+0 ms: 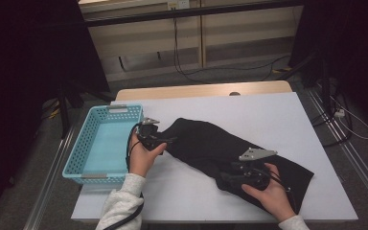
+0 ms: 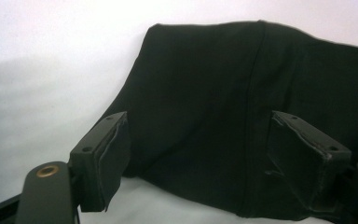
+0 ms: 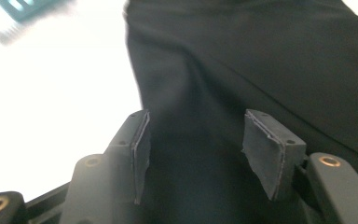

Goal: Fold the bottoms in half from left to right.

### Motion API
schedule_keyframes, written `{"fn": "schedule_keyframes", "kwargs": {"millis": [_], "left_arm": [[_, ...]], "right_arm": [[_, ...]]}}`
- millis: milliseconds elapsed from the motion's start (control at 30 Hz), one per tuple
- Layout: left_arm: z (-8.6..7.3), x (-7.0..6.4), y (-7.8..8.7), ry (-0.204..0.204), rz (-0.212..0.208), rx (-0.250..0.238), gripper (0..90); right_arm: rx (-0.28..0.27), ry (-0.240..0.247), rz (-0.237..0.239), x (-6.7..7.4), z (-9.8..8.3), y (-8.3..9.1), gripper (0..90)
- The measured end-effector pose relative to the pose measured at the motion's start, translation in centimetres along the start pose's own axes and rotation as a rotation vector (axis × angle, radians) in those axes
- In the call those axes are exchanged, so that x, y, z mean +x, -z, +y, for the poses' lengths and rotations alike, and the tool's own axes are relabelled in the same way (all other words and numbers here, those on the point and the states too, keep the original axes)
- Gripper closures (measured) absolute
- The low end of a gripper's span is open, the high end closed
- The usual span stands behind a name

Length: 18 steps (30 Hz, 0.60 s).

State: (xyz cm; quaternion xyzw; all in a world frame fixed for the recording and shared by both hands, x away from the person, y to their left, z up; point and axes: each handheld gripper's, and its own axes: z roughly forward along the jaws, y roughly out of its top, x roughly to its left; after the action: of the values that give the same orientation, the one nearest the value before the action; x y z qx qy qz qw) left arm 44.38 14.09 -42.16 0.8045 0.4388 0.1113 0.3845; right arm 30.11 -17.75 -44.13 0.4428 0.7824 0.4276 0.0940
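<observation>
At the left edge of the white rectangular table top sits a light blue perforated plastic basket, its long side running away from the person. Just to the right of the basket's near corner, the person's left hand holds the left gripper, which points rightward at the upper left end of a black fabric garment. In the left gripper view the two black jaws stand wide apart with the garment's dark cloth lying beyond and between them; the pads do not press on it, and the rounded end of the cloth rests flat on the white surface. The garment stretches diagonally from beside that gripper down toward the near right part of the table, lying flat. On its lower right part the right hand carries the right gripper, which points leftward low over the cloth. In the right gripper view its jaws are moderately open, with a raised fold of the black fabric running between the grey pads; the picture is blurred, and the pads appear not to clamp the cloth.
</observation>
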Motion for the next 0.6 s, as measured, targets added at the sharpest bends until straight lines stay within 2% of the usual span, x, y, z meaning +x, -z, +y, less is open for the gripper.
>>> {"fn": "schedule_keyframes", "kwargs": {"millis": [33, 133, 200, 267, 333, 400, 500, 600], "left_arm": [[0.0, -0.1, 0.0, 0.012, 0.0, -0.012, 21.9], [-0.1, -0.2, 0.3, 0.01, 0.005, -0.01, 21.3], [-0.2, -0.2, 0.3, 0.014, 0.012, -0.008, 21.1], [-0.4, -0.2, 0.2, 0.012, 0.024, 0.002, 21.1], [-0.6, -0.3, 0.1, 0.01, 0.054, -0.005, 24.7], [-0.8, -0.3, -0.2, 0.01, 0.056, 0.013, 26.4], [-1.0, -0.4, -0.7, 0.011, 0.063, 0.021, 27.3], [-1.2, -0.4, -1.0, 0.003, 0.054, 0.045, 29.8]], "right_arm": [[0.008, 0.008, 0.01, 0.5, 0.2, -0.3, 46.3], [0.072, 0.105, -0.015, 2.1, 0.3, -1.5, 47.3], [0.105, 0.153, -0.034, 2.6, 0.0, -2.2, 49.7], [0.11, 0.176, -0.051, 2.7, -0.2, -2.5, 60.1], [0.107, 0.193, -0.067, 2.8, -0.2, -2.3, 72.6], [0.113, 0.204, -0.06, 2.8, -0.2, -2.2, 82.5], [0.124, 0.204, 0.003, 2.9, -0.2, -1.7, 85.2], [0.134, 0.226, 0.033, 3.1, -0.5, -0.9, 85.1]]}}
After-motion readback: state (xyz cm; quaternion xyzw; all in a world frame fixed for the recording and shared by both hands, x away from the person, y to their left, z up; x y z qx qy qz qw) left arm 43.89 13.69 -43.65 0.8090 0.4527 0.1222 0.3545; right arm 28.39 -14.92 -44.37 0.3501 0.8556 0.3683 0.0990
